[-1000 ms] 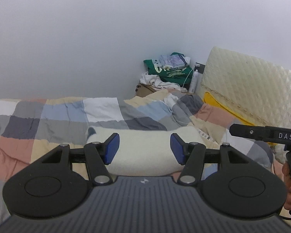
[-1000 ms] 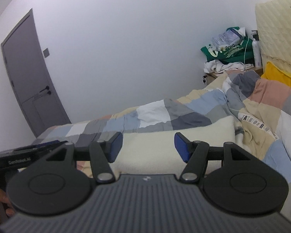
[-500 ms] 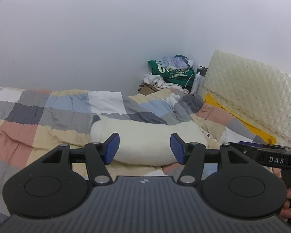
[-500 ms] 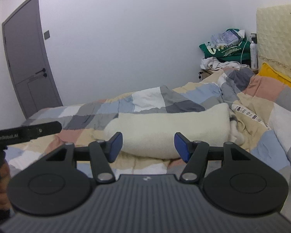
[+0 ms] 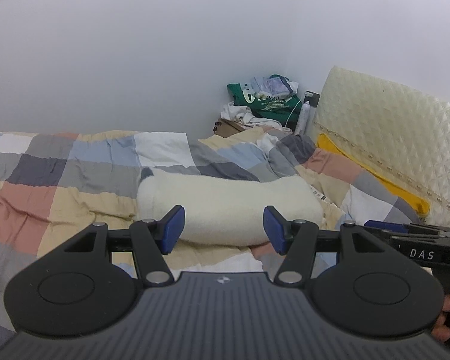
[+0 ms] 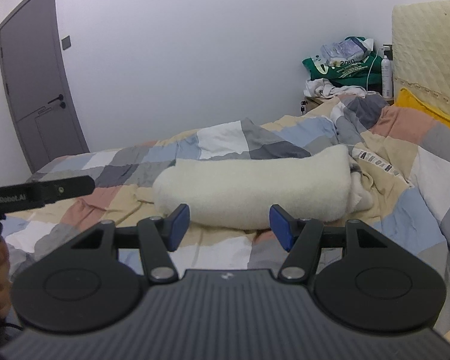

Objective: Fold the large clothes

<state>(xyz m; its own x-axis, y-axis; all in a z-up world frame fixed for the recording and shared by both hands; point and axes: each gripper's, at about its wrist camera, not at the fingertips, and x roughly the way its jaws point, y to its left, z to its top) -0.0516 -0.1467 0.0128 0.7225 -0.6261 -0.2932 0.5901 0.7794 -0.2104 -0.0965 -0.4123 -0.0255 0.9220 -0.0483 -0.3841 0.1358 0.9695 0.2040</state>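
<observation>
A: Where's the garment?

B: Cream fleece garment (image 5: 225, 207), folded into a long thick roll, lying across the checked bedspread (image 5: 60, 180) on the bed, ahead of both my tools.

A: Left tool?

B: My left tool (image 5: 223, 229) sits partly open, blue pads apart, nothing between them. It is short of the roll, not touching.

A: Right one?

B: Same. My right tool (image 6: 230, 227) is partly open, gripping nothing, just in front of the roll's near edge.

A: Background?

B: Green bag (image 6: 342, 66) piled on a nightstand, cream quilted headboard (image 5: 390, 138), yellow pillow (image 5: 375, 177), grey door (image 6: 36, 96).
</observation>
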